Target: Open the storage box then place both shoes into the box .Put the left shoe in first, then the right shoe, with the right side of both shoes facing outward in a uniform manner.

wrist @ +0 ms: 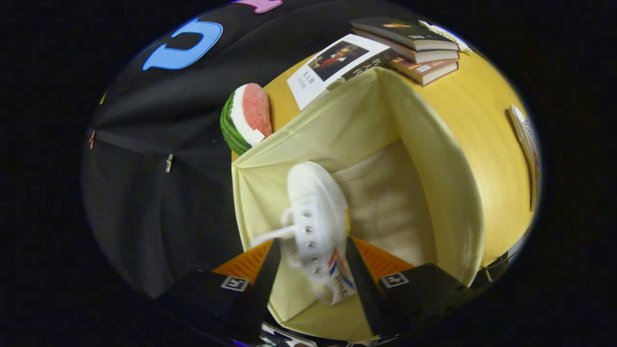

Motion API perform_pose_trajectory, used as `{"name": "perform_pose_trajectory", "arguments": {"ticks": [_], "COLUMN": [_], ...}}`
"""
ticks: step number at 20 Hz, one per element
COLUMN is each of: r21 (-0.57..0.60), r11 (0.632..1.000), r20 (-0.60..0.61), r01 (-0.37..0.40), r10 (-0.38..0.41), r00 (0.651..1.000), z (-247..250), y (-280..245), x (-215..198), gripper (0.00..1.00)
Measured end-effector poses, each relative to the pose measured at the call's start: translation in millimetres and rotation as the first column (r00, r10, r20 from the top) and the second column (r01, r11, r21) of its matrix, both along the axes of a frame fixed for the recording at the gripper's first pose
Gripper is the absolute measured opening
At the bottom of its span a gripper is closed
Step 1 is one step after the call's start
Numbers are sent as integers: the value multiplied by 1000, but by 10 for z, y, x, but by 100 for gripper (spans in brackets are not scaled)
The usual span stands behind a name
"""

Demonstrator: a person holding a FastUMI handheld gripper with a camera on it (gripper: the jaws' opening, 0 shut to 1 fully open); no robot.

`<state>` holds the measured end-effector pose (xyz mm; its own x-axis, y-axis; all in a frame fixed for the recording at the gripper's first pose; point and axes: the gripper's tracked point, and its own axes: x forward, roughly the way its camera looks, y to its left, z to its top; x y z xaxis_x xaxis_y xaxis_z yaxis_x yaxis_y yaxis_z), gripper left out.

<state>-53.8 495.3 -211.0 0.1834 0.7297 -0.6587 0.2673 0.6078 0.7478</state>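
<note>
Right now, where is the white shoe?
In the gripper view, the white shoe is clamped between the gripper jaws, toe pointing down into the open yellow storage box, above its bare floor.

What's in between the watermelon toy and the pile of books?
In the gripper view, a white booklet lies on the yellow table between the watermelon toy and the stacked books, beyond the tool holding the white shoe.

The gripper (pixel 312 270) was clamped with both fingers on a white lace-up canvas shoe (pixel 315 226), its toe pointing ahead into an open pale-yellow fabric storage box (pixel 434 159). Beyond the box, on the yellow table (pixel 487 111), lay a watermelon-slice toy (pixel 246 118), a white-covered book (pixel 332 65) and stacked dark books (pixel 414 46).
</note>
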Motion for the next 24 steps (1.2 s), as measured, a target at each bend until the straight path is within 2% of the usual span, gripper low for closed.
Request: {"name": "perform_pose_trajectory", "arguments": {"ticks": [2,6,10,12,14,17,21,24], "r21": [33,73,137,129,115,54,-99,-202], "r11": [999,997,990,992,992,995,989,972], "r20": [30,118,168,232,320,457,593,619], "r01": [-1,-27,-20,3,42,82,108,119], "r10": [0,18,-3,-33,-77,-97,-29,33], "r00": [1000,993,986,972,944,884,805,785], "z": [174,462,787,885,989,1028,847,588], "y": [-41,-189,-513,-811,-1135,-1747,-2576,-3152], "x": [55,152,173,268,415,573,603,501], "gripper": [99,98,98,98,98,98,98,98]}}
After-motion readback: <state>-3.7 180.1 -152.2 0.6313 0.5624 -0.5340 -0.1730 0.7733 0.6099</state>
